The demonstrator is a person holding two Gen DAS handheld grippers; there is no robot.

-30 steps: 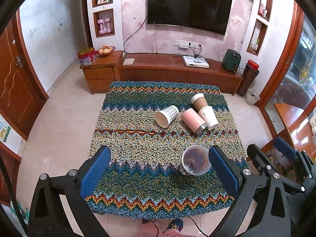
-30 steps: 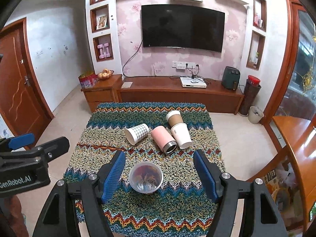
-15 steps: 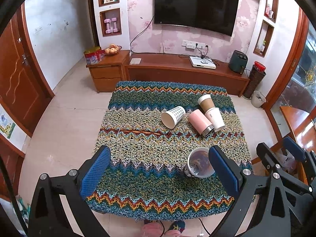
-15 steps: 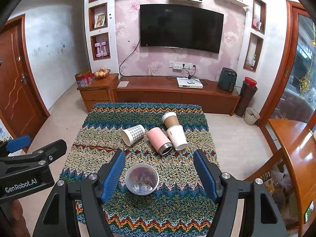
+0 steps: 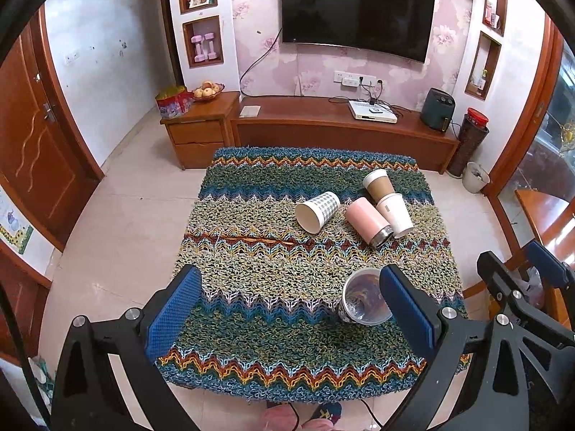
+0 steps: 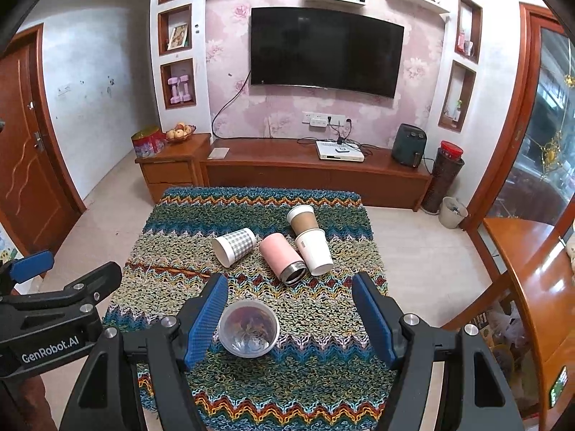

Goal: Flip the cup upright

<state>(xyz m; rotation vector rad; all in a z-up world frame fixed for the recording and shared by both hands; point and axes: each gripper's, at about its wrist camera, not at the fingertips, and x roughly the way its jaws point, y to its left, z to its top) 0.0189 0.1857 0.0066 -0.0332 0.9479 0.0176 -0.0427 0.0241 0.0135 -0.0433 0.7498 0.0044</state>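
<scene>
Several cups lie on their sides on a table under a knitted zigzag cloth (image 5: 273, 276). A clear plastic cup (image 5: 363, 301) (image 6: 248, 327) lies nearest, mouth toward me. Farther back lie a checked paper cup (image 5: 318, 210) (image 6: 233, 245), a pink tumbler (image 5: 367, 220) (image 6: 282, 257), a white cup (image 5: 395, 214) (image 6: 314, 251) and a brown-sleeved cup (image 5: 379, 185) (image 6: 303, 218). My left gripper (image 5: 289, 318) is open and empty above the near cloth. My right gripper (image 6: 290, 321) is open and empty, with the clear cup just inside its left finger.
A wooden TV cabinet (image 6: 316, 176) with a set-top box stands behind the table, under a wall TV (image 6: 325, 52). A wooden door (image 5: 32, 151) is at the left. A polished wooden surface (image 6: 539, 273) is at the right. Tiled floor surrounds the table.
Both grippers have drawn back and up from the table, so the cups look farther away. Both stay open. The cups have not moved.
</scene>
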